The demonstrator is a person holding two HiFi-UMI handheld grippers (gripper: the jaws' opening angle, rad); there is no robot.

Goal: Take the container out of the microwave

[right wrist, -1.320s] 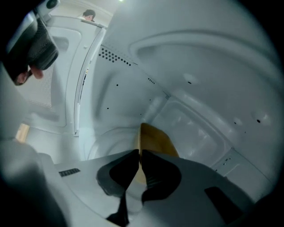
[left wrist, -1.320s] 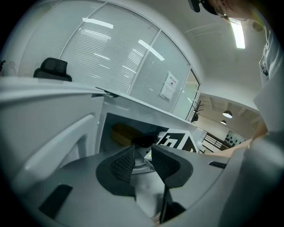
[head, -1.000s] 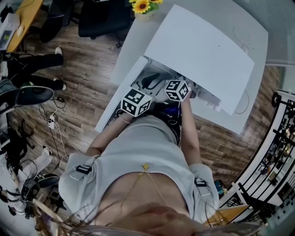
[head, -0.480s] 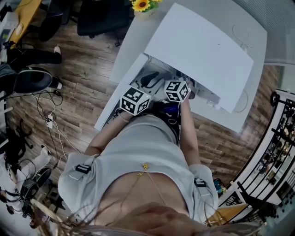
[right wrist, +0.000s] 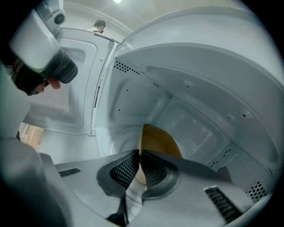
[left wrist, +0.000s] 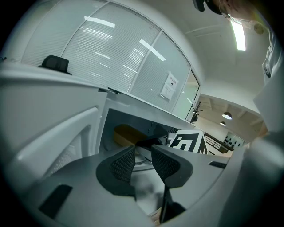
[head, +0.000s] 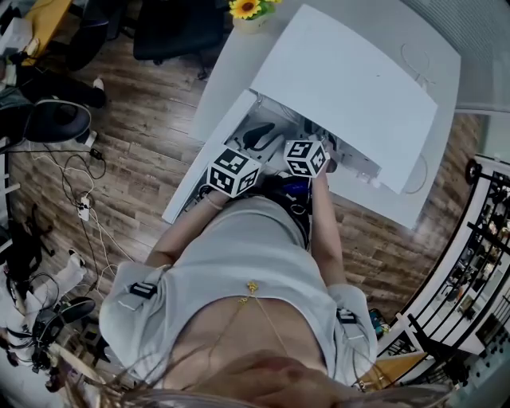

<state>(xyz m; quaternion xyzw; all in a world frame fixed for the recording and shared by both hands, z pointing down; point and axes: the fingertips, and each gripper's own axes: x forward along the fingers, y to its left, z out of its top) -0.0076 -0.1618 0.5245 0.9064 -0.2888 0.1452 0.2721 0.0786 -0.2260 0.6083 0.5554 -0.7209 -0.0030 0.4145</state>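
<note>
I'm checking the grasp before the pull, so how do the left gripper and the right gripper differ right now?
The right gripper is shut on the rim of the tan container; the left gripper is open and empty. The right gripper reaches inside the microwave; the left gripper sits in front of its opening. Both point into the cavity.

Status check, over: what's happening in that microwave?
Right gripper shut on container rim, inside microwave. Left gripper open, empty. Door open, nothing blocking.

We are viewing a white microwave (head: 351,88), a tan container (right wrist: 160,140), black-and-white square-marked cubes (head: 233,172), dark mesh-textured pads (left wrist: 123,165), a yellow sunflower (head: 245,9), and a brown wood-grain floor (head: 151,151).
</note>
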